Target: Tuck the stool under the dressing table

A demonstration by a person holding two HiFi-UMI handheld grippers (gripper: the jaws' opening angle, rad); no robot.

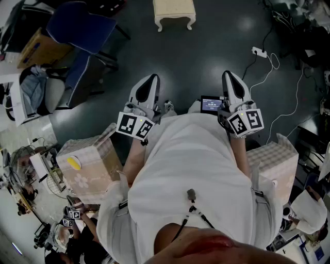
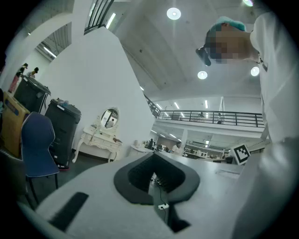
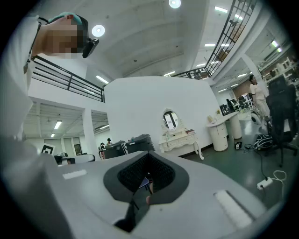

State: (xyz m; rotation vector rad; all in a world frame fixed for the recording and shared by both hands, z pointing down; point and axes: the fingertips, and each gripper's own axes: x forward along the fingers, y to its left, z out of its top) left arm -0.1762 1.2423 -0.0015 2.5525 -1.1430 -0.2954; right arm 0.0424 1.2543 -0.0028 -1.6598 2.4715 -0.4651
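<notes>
Items in my view: left gripper (image 1: 150,82) and right gripper (image 1: 231,78), both held level, jaws closed together on nothing. Cream padded stool with curved legs (image 1: 174,13): on the dark floor (image 1: 216,46), well ahead of both. White carved dressing desk with oval mirror (image 3: 180,136): against the far wall.

A blue chair (image 1: 82,26) stands on the dark, glossy floor (image 1: 216,56).
</notes>
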